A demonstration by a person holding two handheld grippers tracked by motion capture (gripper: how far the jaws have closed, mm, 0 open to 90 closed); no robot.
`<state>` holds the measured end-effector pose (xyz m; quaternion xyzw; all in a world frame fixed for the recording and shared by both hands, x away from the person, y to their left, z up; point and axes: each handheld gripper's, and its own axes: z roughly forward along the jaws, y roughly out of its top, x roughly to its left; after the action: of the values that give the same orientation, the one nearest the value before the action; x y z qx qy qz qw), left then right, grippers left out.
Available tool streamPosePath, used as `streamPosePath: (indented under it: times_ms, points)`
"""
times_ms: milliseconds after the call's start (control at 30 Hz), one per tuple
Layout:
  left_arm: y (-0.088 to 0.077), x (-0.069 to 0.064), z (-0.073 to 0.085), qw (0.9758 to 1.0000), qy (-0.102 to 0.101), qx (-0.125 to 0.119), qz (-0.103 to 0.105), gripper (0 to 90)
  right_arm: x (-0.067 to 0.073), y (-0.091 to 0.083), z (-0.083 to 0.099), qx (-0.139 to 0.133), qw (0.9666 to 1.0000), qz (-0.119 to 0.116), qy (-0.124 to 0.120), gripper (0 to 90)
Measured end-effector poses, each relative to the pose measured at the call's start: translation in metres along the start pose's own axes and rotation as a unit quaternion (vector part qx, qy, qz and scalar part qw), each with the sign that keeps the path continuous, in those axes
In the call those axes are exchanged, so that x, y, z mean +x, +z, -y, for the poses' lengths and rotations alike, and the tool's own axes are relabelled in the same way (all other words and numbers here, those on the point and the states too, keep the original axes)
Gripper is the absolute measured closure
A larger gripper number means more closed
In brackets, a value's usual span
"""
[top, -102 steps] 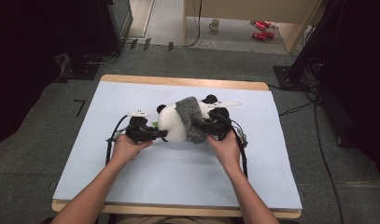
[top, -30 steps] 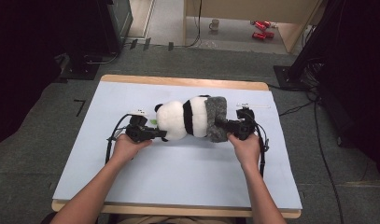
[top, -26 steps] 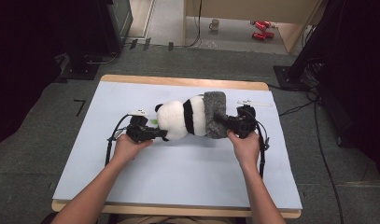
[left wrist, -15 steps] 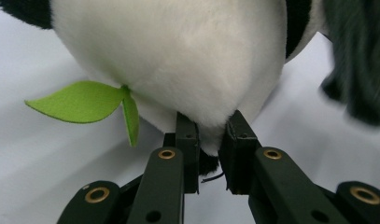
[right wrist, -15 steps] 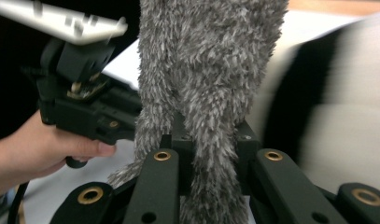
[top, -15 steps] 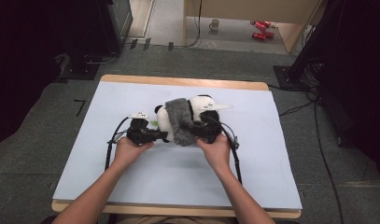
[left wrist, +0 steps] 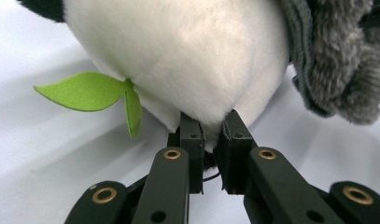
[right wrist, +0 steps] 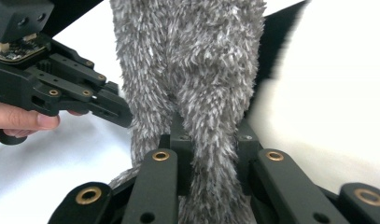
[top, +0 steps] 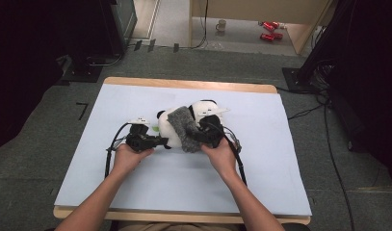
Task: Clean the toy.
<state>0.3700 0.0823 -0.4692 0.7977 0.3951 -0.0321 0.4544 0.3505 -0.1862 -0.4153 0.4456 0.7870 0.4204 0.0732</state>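
Observation:
A black-and-white plush panda lies mid-table on the white mat, with a grey fuzzy cloth draped over its middle. My left gripper is at the panda's left end. In the left gripper view the gripper is shut on a pinch of white fur; its jaws have just closed tighter on it. A green felt leaf sticks out beside it. My right gripper is shut on the grey cloth, which runs between its jaws. The left gripper shows close by in the right gripper view.
The mat covers a wooden table. Cables trail from both grippers across the mat. On the floor beyond the far edge stand a mug, red cans and black stands with cables.
My right gripper has moved left, dragging the grey cloth from the panda's right end across to its middle. The left hand has stayed in place.

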Motion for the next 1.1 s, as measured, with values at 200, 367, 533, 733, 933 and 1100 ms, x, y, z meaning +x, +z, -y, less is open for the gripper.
streamPosePath:
  times_ms: [200,367,533,733,933,1100]
  points:
    - [-0.004,0.01,-0.005,1.0,0.002,-0.005,-0.005,83.4,-0.015,-0.022,-0.003,-0.02,0.9995,0.008,0.023,77.0]
    - [-0.005,0.017,-0.01,1.0,0.005,-0.006,-0.005,84.0,-0.03,-0.039,-0.002,-0.034,0.9981,0.013,0.049,76.9]
    - [-0.005,0.02,-0.014,0.9998,0.016,-0.006,-0.008,83.9,-0.05,-0.052,0.004,-0.046,0.9958,0.023,0.076,76.8]
    - [-0.004,0.022,-0.015,0.9997,0.023,-0.012,0.004,83.7,-0.07,-0.055,0.018,-0.057,0.9931,0.024,0.1,76.4]
    - [-0.003,0.023,-0.014,0.9998,0.015,-0.013,0.008,77.3,-0.07,-0.068,0.015,-0.065,0.9913,0.04,0.107,77.4]
    - [-0.002,0.022,-0.012,0.9998,0.008,-0.017,0.006,71.2,-0.05,-0.072,0.001,-0.091,0.9917,0.004,0.091,77.6]
